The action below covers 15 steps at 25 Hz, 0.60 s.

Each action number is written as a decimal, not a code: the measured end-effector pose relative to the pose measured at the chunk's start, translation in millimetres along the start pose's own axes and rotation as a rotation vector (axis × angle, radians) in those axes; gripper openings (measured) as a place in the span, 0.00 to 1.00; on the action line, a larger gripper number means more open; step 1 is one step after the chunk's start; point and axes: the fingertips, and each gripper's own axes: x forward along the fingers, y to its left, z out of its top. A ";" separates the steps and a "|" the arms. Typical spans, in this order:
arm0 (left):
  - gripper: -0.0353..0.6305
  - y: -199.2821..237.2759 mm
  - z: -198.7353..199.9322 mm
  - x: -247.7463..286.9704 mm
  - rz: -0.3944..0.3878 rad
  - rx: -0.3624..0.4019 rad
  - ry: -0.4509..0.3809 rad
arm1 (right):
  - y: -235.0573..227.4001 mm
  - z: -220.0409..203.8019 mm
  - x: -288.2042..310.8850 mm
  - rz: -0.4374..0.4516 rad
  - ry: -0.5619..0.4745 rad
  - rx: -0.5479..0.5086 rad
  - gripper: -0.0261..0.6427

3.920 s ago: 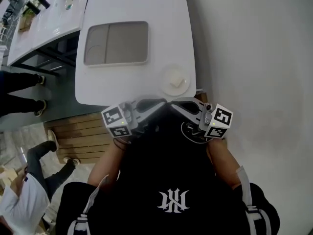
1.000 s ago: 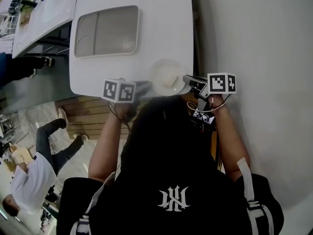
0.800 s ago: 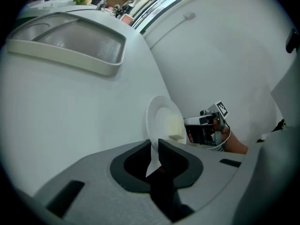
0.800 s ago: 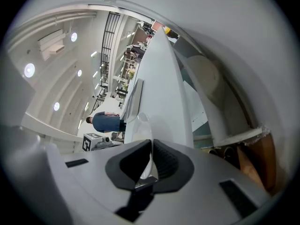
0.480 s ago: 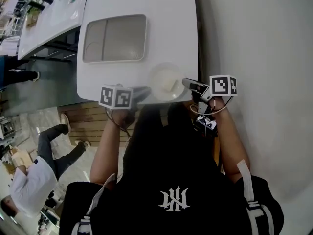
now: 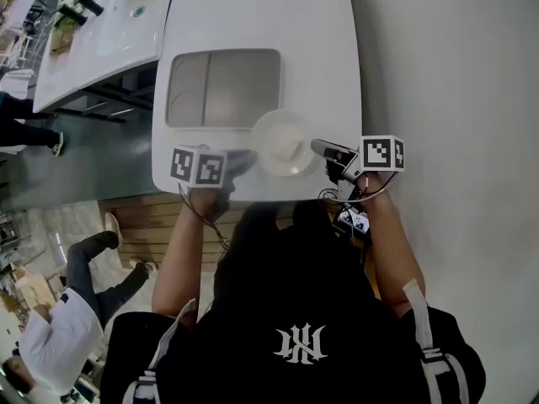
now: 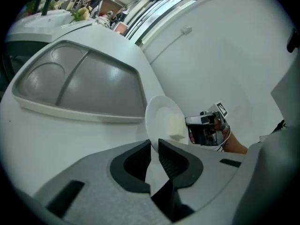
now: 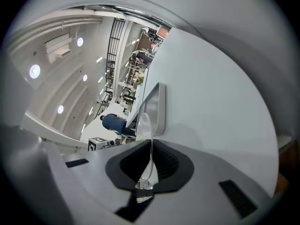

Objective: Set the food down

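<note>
Now the plate (image 6: pixel 282 144) with its pale food piece (image 6: pixel 292 150) is just beside the tray (image 6: pixel 223 87) near corner, up from the counter (image 6: pixel 253 23) edge where it was seconds ago. Left claw (image 6: pixel 246 158) and right claw (image 6: pixel 320 148) are both narrow, pinching opposite rims. Set-down looks close; release not yet done.

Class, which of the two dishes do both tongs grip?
The round white plate, gripped at opposite rims; the grey divided tray lies untouched beyond it.
</note>
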 end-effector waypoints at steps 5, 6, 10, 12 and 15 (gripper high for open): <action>0.13 70.7 42.0 -48.1 -0.008 0.023 -0.004 | 30.9 27.1 82.5 -0.014 -0.016 -0.009 0.06; 0.13 79.4 47.6 -53.1 -0.008 0.027 -0.004 | 33.9 31.1 92.5 -0.014 -0.019 -0.011 0.06; 0.13 110.4 68.0 -70.0 -0.005 0.034 -0.001 | 42.9 47.6 128.3 -0.022 -0.032 -0.014 0.06; 0.13 125.9 78.1 -75.0 -0.002 0.041 0.006 | 43.3 55.9 145.5 -0.035 -0.036 -0.010 0.06; 0.13 149.2 92.9 -79.0 0.010 0.050 0.022 | 41.5 68.7 169.4 -0.058 -0.043 -0.003 0.06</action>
